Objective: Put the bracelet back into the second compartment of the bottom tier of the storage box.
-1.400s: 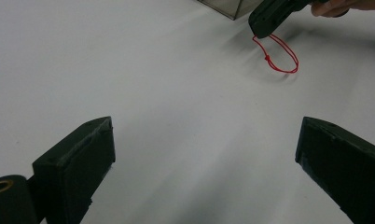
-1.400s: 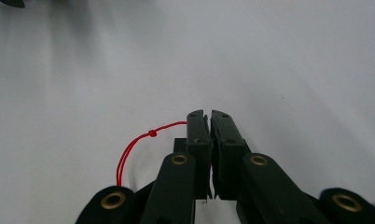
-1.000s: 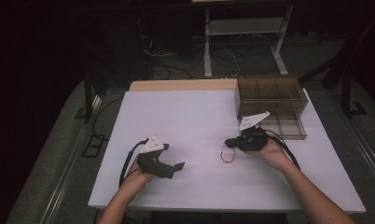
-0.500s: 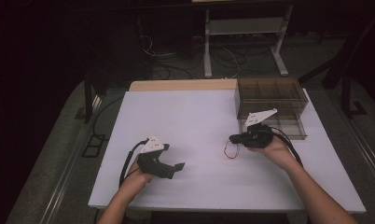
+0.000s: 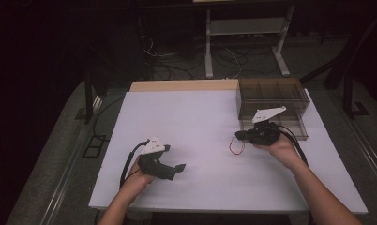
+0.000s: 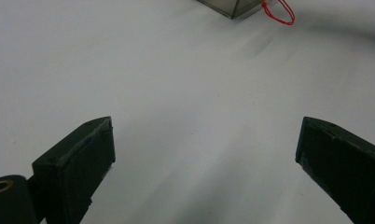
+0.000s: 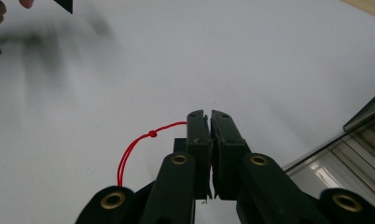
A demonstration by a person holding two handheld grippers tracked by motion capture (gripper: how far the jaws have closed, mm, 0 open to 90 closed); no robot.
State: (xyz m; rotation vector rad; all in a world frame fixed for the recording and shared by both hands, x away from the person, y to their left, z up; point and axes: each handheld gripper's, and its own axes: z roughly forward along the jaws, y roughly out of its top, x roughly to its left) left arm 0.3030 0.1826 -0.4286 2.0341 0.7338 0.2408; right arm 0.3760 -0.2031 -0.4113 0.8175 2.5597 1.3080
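Barely anything moved: our right gripper (image 5: pixel 239 135) stayed clenched on the red cord (image 5: pixel 235 146) beside the box (image 5: pixel 273 97), left gripper (image 5: pixel 177 168) released, so we'd say bin it next.

Hidden between the closed jaws of the right gripper (image 7: pixel 208 116): the end of the red string (image 7: pixel 138 142), so where it stops cannot be told; lower loop covered by the gripper's own linkage. Too small in the high view to tell whether the string touches the worktop (image 5: pixel 200 122) or hangs just above it. Cut off by the top edge of the left gripper view: most of the clear compartment box (image 6: pixel 232 6), only a corner left, and part of the string's loop. Cropped by the bottom edge there: both jaws of the left gripper (image 6: pixel 204 154). Blurred in the right gripper view: dark smear at upper left. Contents of the box compartments too dim to make out from above.
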